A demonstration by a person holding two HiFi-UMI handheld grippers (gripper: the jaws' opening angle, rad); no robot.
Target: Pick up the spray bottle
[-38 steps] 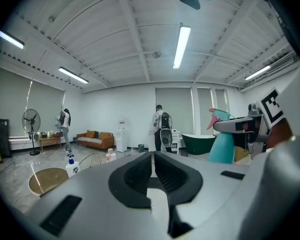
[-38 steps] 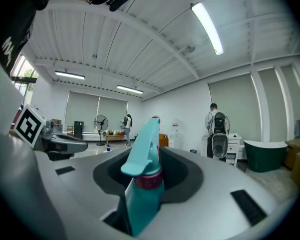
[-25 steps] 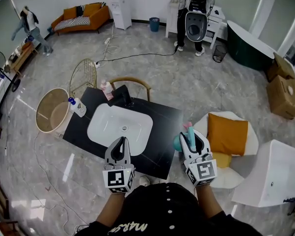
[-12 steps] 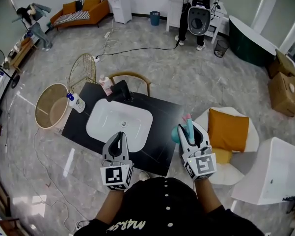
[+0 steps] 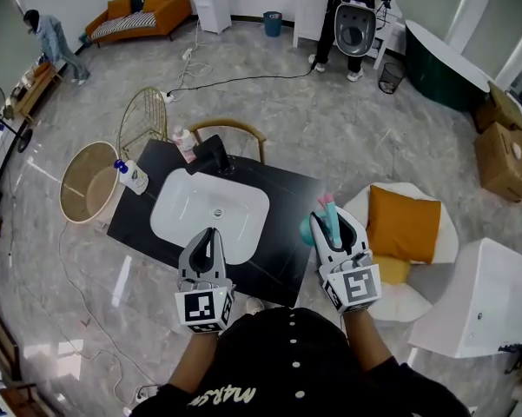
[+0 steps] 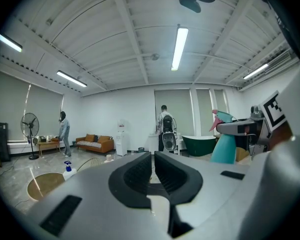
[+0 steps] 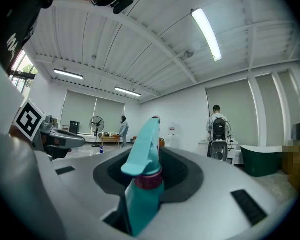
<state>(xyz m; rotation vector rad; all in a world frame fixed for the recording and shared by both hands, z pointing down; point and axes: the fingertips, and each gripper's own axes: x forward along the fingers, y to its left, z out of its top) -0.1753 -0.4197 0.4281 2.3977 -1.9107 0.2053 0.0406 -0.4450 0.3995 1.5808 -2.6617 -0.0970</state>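
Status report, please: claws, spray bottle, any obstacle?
Right claw shut on bottle, upright, by counter edge. Left claw shut, empty. No obstacle seen.

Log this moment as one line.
right tongs: shut on teal plastic spray bottle, held up | left tongs: shut, empty

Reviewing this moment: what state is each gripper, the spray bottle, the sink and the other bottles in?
Left gripper: shut, empty.
Right gripper: shut on the spray bottle.
Spray bottle: upright, held off the counter.
Sink basin: empty.
Pump bottle: upright at the counter's left corner.
Pink bottle: upright behind the basin.
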